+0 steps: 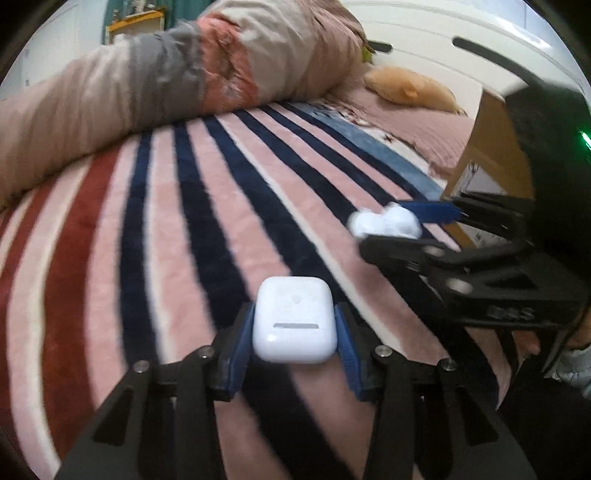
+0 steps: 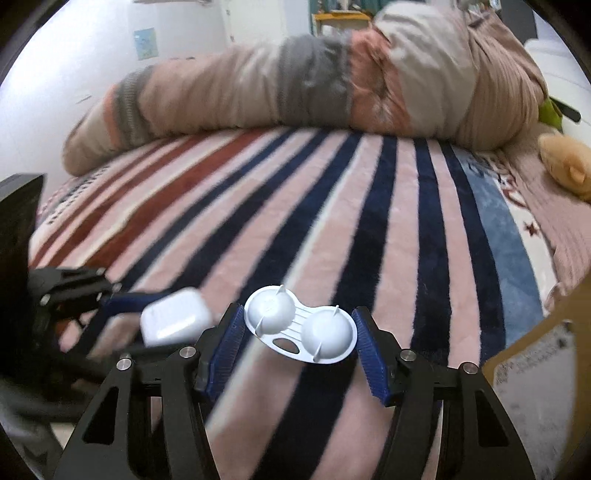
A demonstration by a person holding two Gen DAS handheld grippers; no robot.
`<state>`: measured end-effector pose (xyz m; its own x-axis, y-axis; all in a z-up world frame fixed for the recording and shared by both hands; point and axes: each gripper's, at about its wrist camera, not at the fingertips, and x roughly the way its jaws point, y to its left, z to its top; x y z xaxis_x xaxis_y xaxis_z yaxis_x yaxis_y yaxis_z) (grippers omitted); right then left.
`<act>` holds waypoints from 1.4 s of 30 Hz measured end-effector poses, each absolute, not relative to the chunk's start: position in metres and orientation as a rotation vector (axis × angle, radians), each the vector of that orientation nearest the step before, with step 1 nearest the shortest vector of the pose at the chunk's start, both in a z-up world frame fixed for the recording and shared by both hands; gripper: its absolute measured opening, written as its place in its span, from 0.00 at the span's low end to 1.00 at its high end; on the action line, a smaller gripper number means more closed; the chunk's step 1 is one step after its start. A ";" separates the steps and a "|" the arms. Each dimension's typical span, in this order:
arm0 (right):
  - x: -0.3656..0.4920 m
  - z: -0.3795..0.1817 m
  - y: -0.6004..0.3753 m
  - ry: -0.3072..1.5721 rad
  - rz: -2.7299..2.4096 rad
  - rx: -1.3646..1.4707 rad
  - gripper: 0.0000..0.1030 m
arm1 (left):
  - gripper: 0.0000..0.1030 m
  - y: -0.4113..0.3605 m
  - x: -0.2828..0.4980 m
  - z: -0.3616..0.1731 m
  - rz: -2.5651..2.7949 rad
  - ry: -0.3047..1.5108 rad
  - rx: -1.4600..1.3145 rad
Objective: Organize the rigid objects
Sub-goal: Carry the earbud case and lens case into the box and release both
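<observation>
My left gripper (image 1: 295, 328) is shut on a white earbud case (image 1: 295, 319), held above the striped blanket (image 1: 166, 221). The case also shows blurred in the right wrist view (image 2: 175, 321), between the left gripper's blue pads. My right gripper (image 2: 299, 332) is shut on a white plastic mould with two domes (image 2: 301, 325), its blue pads touching both ends. In the left wrist view the right gripper (image 1: 391, 221) appears at the right with the white mould (image 1: 386, 223), blurred.
A rolled quilt (image 2: 295, 85) lies along the far side of the bed. A tan plush toy (image 1: 413, 90) lies by the white headboard (image 1: 443, 33). A cardboard box (image 1: 491, 147) stands at the right; its labelled wall shows in the right wrist view (image 2: 535, 387).
</observation>
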<state>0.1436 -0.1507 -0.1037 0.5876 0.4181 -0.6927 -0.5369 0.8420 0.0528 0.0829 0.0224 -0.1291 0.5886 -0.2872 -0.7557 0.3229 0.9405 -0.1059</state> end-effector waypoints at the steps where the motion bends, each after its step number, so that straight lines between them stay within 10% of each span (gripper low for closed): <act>1: 0.133 -0.095 -0.151 0.745 0.577 -0.169 0.55 | 0.39 0.028 0.078 -0.122 -0.345 0.864 0.036; 19: 0.025 0.029 -0.273 0.477 0.516 -0.111 0.54 | 0.39 -0.094 0.029 0.046 -0.554 0.628 0.117; 42: 0.069 -0.018 -0.394 0.604 0.393 -0.086 0.60 | 0.39 -0.261 0.096 -0.005 -0.683 0.826 0.276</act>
<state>0.0692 -0.3937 -0.0183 0.7518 0.3345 -0.5683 -0.3841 0.9226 0.0349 0.0956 -0.2608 -0.0055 0.4822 -0.4487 -0.7524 0.6545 0.7554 -0.0310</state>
